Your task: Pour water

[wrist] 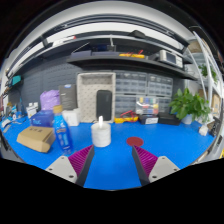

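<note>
The gripper (112, 160) hangs over the blue tabletop (180, 150), its fingers spread apart with nothing between them. A white bottle (100, 133) stands upright just ahead — beyond the left finger's tip. A blue bottle (62, 132) stands further left, and a red disc (135, 142) lies ahead to the right.

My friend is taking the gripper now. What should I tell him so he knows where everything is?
Gripper: open and empty, held above the blue table.
White bottle: upright on the table, just ahead of the fingers, not touched.
Blue-capped bottle: stands beyond the left finger, next to a brown package.
Red disc: lies flat beyond the right finger.
Done: nothing visible so far.
Left: probably grasp a bottle and pour; no cup is clearly in view.
</note>
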### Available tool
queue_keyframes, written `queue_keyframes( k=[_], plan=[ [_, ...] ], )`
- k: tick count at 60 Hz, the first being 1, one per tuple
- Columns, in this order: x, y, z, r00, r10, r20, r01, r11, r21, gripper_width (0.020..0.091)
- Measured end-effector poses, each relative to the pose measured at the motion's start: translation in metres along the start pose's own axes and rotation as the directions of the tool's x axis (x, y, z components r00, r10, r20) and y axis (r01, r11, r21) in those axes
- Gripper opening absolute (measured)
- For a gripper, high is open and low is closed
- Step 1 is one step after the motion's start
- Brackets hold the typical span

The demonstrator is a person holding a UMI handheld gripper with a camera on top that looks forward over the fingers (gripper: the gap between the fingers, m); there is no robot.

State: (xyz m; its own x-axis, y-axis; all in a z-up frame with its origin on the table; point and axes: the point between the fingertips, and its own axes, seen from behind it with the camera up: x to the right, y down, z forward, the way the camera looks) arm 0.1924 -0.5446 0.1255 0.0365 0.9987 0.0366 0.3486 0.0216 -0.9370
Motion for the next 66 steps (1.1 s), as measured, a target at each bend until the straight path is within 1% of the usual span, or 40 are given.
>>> queue_keyframes(
  k=[1,2,5,11,17,24,38,40,47,50,52,56,57,59,61,62,63,66],
  plan=[
    [-0.014,0.008,-0.002,1.0,-0.004,0.02,0.004,1.0,-0.005,0.0774],
    [-0.042,0.018,-0.006,1.0,-0.005,0.028,0.005,1.0,-0.01,0.0774],
    [-0.078,0.031,-0.01,0.998,-0.009,0.061,0.011,1.0,-0.025,0.0781],
    [-0.132,0.047,-0.009,0.991,0.011,0.134,-0.005,0.999,-0.047,0.0777],
    [-0.168,0.052,0.004,0.984,0.009,0.177,0.002,0.998,-0.059,0.078],
    [-0.196,0.043,0.032,0.981,0.003,0.195,0.007,0.999,-0.048,0.0781],
    [-0.216,0.015,0.088,0.985,-0.03,0.17,0.03,1.0,0.005,0.0775],
    [-0.216,0.013,0.094,0.986,-0.03,0.163,0.028,1.0,0.012,0.0761],
    [-0.221,0.013,0.109,0.984,-0.03,0.176,0.024,0.999,0.036,0.0647],
    [-0.213,0.012,0.113,0.989,-0.046,0.144,0.039,0.998,0.057,0.0526],
    [-0.215,0.011,0.113,0.986,-0.046,0.158,0.036,0.997,0.067,0.052],
    [-0.214,0.012,0.113,0.985,-0.037,0.168,0.026,0.997,0.068,0.0464],
    [-0.214,0.013,0.113,0.984,-0.041,0.172,0.03,0.997,0.067,0.0463],
    [-0.216,0.013,0.113,0.983,-0.057,0.174,0.046,0.997,0.064,0.0435],
    [-0.216,0.013,0.114,0.982,-0.07,0.174,0.059,0.996,0.067,0.0434],
    [-0.216,0.013,0.114,0.982,-0.07,0.174,0.06,0.996,0.065,0.0458],
    [-0.216,0.013,0.114,0.982,-0.069,0.174,0.059,0.996,0.062,0.041],
    [-0.217,0.013,0.116,0.982,-0.071,0.175,0.061,0.996,0.057,0.0409]
  ],
)
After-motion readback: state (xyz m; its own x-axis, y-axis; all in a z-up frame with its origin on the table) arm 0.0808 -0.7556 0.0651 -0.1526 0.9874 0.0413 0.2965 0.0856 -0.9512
